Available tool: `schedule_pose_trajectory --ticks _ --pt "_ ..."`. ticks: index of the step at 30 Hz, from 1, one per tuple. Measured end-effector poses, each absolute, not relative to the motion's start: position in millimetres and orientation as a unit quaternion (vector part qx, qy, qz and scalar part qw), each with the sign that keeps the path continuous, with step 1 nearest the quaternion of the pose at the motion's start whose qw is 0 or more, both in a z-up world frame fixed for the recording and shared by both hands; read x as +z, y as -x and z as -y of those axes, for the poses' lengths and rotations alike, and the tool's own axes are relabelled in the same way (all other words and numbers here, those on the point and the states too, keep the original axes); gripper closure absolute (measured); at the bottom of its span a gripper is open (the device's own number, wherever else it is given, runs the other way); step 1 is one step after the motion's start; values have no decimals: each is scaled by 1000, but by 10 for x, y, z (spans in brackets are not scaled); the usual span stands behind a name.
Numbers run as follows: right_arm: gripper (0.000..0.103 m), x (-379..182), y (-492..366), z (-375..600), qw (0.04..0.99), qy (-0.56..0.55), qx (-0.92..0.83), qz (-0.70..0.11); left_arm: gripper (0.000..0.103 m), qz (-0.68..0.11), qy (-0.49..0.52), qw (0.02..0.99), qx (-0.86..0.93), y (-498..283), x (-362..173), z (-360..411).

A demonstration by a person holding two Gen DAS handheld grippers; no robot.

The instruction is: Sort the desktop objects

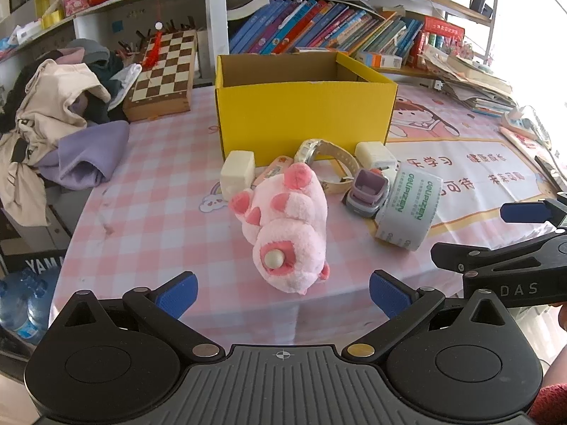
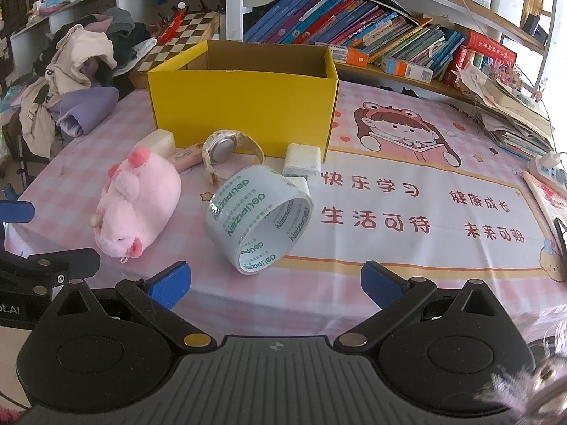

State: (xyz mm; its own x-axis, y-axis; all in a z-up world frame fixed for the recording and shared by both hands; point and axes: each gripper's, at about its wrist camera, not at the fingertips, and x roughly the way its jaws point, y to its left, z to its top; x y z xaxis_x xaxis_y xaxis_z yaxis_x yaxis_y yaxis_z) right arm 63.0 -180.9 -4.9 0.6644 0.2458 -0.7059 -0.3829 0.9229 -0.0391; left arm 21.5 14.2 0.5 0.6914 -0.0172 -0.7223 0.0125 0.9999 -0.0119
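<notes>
An open yellow cardboard box [image 1: 304,117] [image 2: 244,109] stands on the pink checked table. In front of it lie a pink plush pig [image 1: 287,226] [image 2: 138,202], a roll of clear tape [image 1: 411,209] [image 2: 258,217], a cream wristwatch [image 1: 319,152] [image 2: 226,150], two white blocks [image 1: 238,174] [image 1: 375,154], a pink eraser [image 2: 186,156] and a small grey-purple toy [image 1: 366,191]. My left gripper [image 1: 283,295] is open and empty, just short of the pig. My right gripper [image 2: 276,285] is open and empty, just short of the tape roll.
A heap of clothes [image 1: 53,120] and a chessboard box [image 1: 166,74] lie at the back left. Books [image 1: 319,28] line the shelf behind the box. Stacked papers [image 1: 475,78] and a power strip [image 2: 549,170] sit at the right. The table's front edge is under both grippers.
</notes>
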Motion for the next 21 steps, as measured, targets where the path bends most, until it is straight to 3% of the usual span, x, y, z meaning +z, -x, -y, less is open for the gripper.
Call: schedule_pose_trajectory --ticks 21 --pt "0 -50 -616 1785 906 92 175 -373 0 -395 5 919 -7 -175 -3 -156"
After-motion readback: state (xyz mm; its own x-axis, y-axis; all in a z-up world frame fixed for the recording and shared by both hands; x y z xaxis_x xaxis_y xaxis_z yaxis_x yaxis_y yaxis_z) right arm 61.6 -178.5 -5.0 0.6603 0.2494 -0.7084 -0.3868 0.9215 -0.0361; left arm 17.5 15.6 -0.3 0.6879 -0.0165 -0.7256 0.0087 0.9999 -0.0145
